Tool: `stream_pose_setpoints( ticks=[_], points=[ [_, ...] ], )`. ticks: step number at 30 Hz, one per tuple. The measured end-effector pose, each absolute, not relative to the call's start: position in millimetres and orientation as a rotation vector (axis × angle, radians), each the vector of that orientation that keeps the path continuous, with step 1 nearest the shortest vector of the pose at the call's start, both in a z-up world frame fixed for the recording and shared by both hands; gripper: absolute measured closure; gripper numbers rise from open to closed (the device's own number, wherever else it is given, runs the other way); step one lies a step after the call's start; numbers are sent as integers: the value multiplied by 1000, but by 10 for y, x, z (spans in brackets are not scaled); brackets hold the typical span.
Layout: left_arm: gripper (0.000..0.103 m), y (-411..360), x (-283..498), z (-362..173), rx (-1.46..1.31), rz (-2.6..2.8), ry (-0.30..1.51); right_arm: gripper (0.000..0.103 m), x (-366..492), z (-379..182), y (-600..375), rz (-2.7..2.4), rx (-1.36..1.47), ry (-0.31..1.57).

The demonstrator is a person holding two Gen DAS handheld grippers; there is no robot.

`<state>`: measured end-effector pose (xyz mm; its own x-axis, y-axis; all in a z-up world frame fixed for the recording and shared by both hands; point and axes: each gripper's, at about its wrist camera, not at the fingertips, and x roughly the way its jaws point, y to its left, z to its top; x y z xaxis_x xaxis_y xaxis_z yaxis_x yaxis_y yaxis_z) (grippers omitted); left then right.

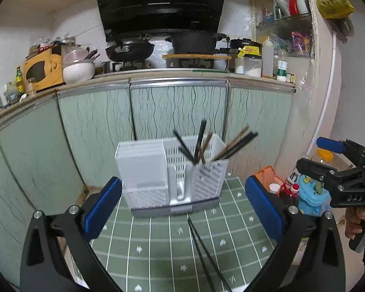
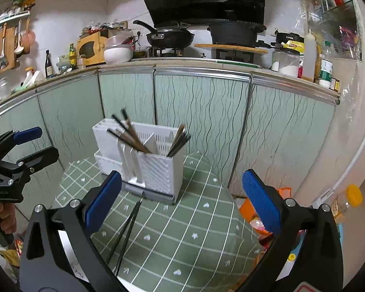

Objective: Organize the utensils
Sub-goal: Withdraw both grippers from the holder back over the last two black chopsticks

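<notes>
In a cramped kitchen with pale green cabinet doors [image 1: 177, 107], a green checked tablecloth [image 2: 194, 221] carries the white slotted plastic utensil caddy [image 1: 172, 170], dark and brown chopsticks [image 1: 199, 143] leaning in its compartments. I hold my left gripper [image 1: 182, 209] and right gripper [image 2: 182, 202] spread wide, nothing between the blue pads. One loose pair of black chopsticks [image 2: 127, 231] lies on the cloth just before the caddy.
</notes>
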<state>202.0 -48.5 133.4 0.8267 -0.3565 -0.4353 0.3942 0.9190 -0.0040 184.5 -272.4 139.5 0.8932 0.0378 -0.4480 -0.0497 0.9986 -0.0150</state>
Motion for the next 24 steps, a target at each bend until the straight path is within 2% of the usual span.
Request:
stream_pose_setpoints(
  ticks=[24],
  points=[
    [4, -239, 1417, -100, 113, -411, 574, 8, 1268, -165, -2262, 102, -57, 576]
  ],
)
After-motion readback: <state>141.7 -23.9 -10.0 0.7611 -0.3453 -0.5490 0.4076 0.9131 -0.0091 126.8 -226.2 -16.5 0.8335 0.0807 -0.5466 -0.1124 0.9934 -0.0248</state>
